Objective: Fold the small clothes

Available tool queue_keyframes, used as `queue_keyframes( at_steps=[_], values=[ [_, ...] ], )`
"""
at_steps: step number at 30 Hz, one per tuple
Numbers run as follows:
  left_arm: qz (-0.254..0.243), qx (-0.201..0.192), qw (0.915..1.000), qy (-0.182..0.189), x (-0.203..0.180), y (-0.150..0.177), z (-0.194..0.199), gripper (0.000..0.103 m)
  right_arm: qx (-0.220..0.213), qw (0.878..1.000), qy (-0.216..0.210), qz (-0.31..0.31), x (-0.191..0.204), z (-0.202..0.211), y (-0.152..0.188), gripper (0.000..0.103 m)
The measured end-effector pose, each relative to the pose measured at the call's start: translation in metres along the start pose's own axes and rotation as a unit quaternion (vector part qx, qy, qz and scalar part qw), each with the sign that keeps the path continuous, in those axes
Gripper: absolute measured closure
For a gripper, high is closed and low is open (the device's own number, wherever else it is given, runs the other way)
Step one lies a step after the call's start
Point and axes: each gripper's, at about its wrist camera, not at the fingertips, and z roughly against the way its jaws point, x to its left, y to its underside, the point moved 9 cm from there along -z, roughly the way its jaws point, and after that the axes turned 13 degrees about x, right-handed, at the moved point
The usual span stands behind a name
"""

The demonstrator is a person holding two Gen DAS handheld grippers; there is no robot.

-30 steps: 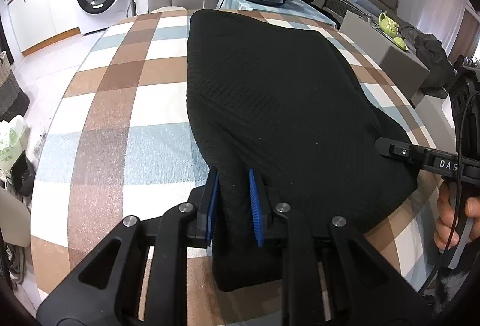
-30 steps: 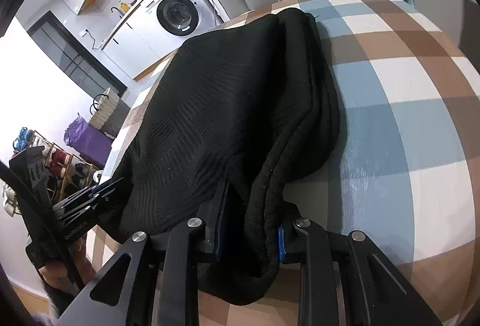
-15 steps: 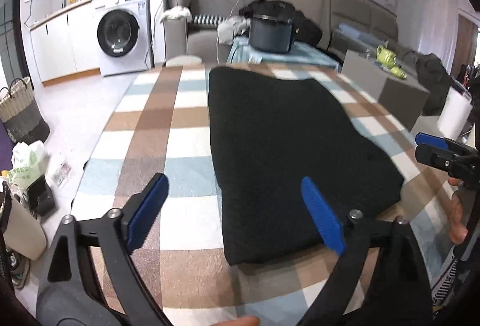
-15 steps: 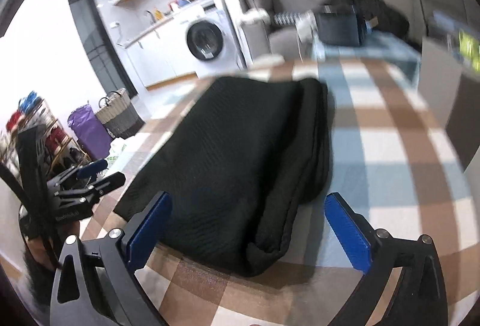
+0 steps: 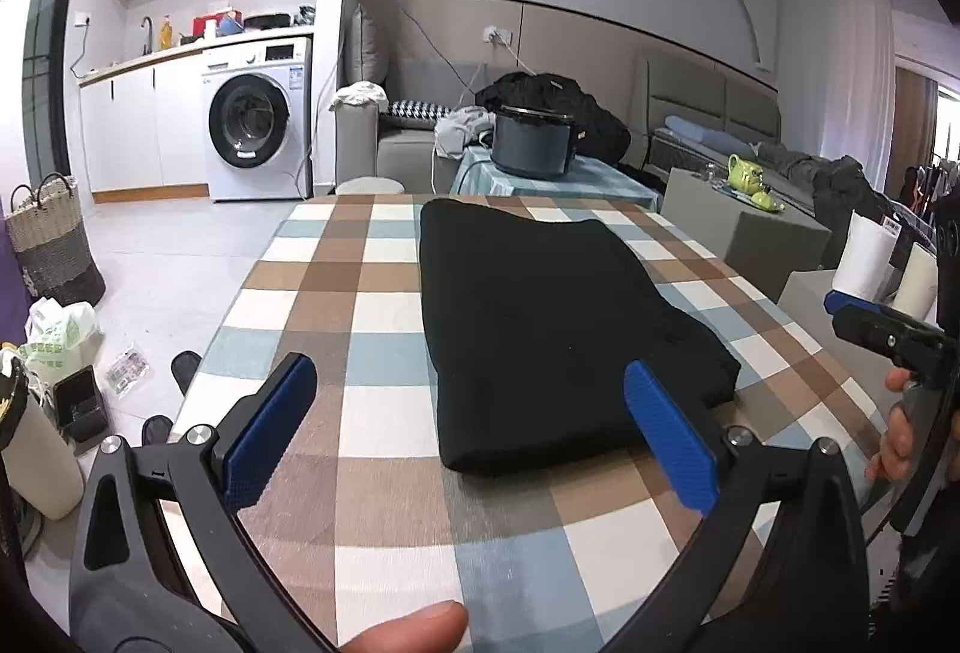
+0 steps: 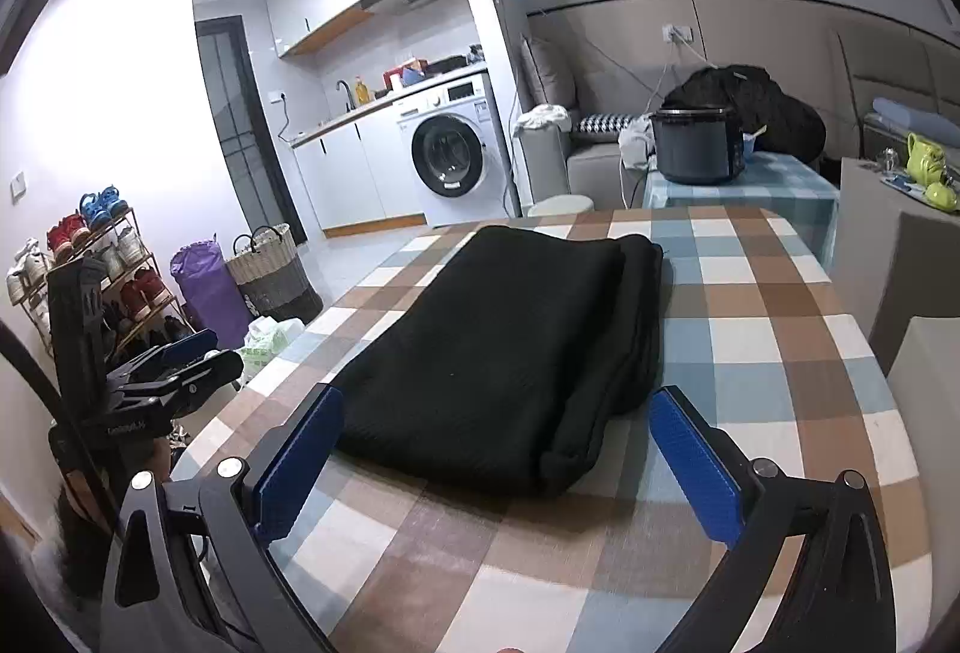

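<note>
1. Left wrist view: we see the left claw (image 5: 468,434) spread wide, its blue pads (image 5: 671,437) well apart and holding nothing. It hovers above the near edge of the bench (image 5: 336,305), short of the garment.
2. Left wrist view: the black garment (image 5: 540,329) lies flat on the bench as a long folded rectangle, running from the near edge toward the far edge. Its near end lies between the two pads in the picture, but neither pad touches it.
3. Left wrist view: the right claw (image 5: 864,320) shows at the right border, off the garment's right side and clear of the cloth. We cannot tell its opening from this view.
4. Right wrist view: we see the right claw (image 6: 498,458) equally wide open and empty, just short of the garment's near end.
5. Right wrist view: the garment (image 6: 504,353) shows stacked layers rolled along its right side, so we judge the lengthwise folds done.
6. Right wrist view: the left claw (image 6: 180,359) hangs off the garment's left side, past the bench edge, clear of the cloth.
7. Progress judgement: the garment is narrow but long. We judge that a crosswise fold, near end onto far end, is left, and that both claws must first grip the near corners.
</note>
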Motion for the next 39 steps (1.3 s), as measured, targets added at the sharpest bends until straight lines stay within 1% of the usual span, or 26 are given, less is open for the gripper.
queue_keyframes(
  at_steps=[5, 8, 11, 15, 19, 20, 24, 28, 34, 39],
  values=[
    [-0.002, -0.008, 1.0, 0.0, -0.003, 0.011, 0.008, 0.001, -0.017, 1.0, -0.005, -0.005, 0.001, 0.006, 0.011, 0.0],
    [0.004, -0.01, 0.9999, 0.006, -0.002, 0.015, 0.001, 0.001, -0.031, 0.999, -0.001, -0.009, -0.003, 0.004, 0.014, 0.0],
    [0.002, -0.001, 1.0, 0.003, 0.001, 0.019, -0.012, 0.001, -0.044, 0.999, -0.007, -0.012, -0.007, 0.0, 0.017, 0.0],
    [-0.005, 0.005, 1.0, -0.005, 0.005, 0.025, -0.025, 0.001, -0.045, 0.998, -0.023, -0.024, -0.012, -0.01, 0.021, 0.0],
    [0.009, 0.005, 0.9999, 0.005, 0.011, 0.026, -0.028, 0.001, -0.04, 0.997, -0.046, -0.043, -0.018, -0.021, 0.025, 0.0],
    [0.016, 0.01, 0.9997, 0.016, 0.011, 0.028, -0.028, 0.001, -0.038, 0.997, -0.049, -0.048, -0.02, -0.024, 0.026, 0.0],
    [0.013, 0.018, 0.9994, 0.026, 0.007, 0.035, -0.032, 0.001, -0.036, 0.997, -0.049, -0.056, -0.025, -0.027, 0.028, 0.0],
    [0.003, 0.028, 0.9995, 0.016, 0.001, 0.043, -0.042, 0.001, -0.039, 0.997, -0.044, -0.044, -0.021, -0.027, 0.026, 0.0],
    [-0.027, -0.001, 0.9995, -0.016, -0.006, 0.039, -0.04, 0.001, -0.037, 0.998, -0.049, -0.024, -0.01, -0.029, 0.03, 0.0],
    [-0.029, -0.006, 0.9995, -0.01, -0.008, 0.041, -0.04, 0.001, -0.04, 0.998, -0.044, -0.007, -0.005, -0.03, 0.033, 0.0]
  ],
)
